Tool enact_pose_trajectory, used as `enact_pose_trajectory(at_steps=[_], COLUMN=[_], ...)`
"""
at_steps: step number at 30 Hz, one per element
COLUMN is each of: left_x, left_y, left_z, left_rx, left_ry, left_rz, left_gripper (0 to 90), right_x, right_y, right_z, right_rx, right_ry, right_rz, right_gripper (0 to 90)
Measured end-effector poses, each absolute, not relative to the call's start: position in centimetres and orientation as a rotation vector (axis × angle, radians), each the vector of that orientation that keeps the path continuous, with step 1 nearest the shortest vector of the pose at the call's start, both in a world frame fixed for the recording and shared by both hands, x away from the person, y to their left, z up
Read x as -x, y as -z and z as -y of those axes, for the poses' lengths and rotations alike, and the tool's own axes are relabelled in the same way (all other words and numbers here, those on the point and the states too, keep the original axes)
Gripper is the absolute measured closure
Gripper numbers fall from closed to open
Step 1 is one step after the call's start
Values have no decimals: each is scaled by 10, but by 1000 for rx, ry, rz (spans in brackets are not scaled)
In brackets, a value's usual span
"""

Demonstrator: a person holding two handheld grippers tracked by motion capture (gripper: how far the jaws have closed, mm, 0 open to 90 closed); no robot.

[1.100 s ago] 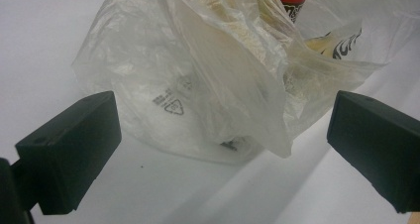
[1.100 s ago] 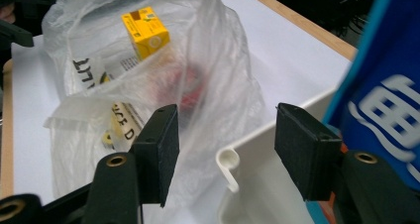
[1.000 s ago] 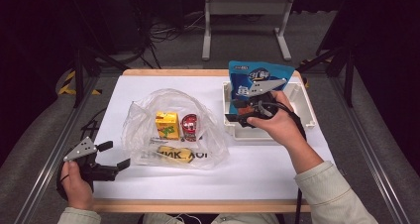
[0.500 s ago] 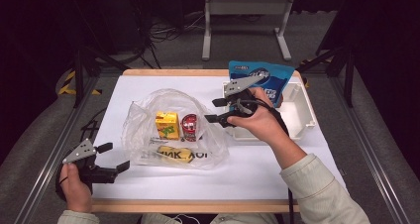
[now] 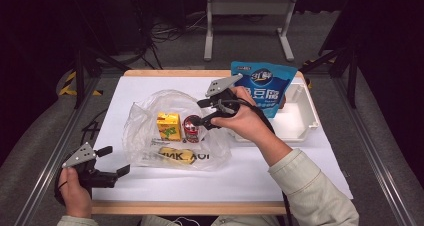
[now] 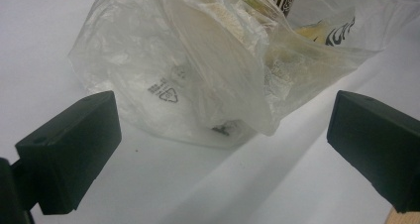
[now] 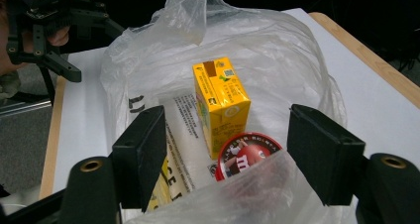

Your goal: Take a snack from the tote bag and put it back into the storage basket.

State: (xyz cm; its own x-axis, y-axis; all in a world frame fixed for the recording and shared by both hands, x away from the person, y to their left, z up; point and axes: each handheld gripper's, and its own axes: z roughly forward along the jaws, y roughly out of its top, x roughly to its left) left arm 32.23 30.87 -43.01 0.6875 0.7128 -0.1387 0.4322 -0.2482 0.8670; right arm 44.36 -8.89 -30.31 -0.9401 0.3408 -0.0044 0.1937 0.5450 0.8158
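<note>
Carton point(image 5: 168, 125) and round tin point(image 5: 192, 128) side by side inside bag point(image 5: 145, 121), tray point(image 5: 300, 111) to its right.

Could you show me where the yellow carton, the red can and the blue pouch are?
Yellow carton point(image 7: 220, 102): right gripper view, on its front face.
Red can point(image 7: 247, 154): right gripper view, on its round printed top.
Blue pouch point(image 5: 265, 86): high view, on its printed front, standing in the white tray.

From above, I see the plastic bag point(image 5: 172, 131) veiling a yellowish item point(image 5: 175, 156) I cannot identify. My right hand point(image 5: 247, 123) covers the white tray's point(image 5: 300, 111) near corner. In the right gripper view, bag film blurs the red tin point(image 7: 245, 157).
</note>
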Motion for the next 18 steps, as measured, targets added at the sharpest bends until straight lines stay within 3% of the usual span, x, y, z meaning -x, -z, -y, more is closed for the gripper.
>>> enact_pose_trajectory(at_steps=[18], left_x=[-325], left_y=[430], left_z=[-308], left_rx=[-1888], left_ry=[-346], left_rz=[-888], left_gripper=[9], right_x=[-460], right_y=[315], right_z=[55], right_rx=[-436], right_ry=[-1277], right_rz=[-2663], right_gripper=[229])
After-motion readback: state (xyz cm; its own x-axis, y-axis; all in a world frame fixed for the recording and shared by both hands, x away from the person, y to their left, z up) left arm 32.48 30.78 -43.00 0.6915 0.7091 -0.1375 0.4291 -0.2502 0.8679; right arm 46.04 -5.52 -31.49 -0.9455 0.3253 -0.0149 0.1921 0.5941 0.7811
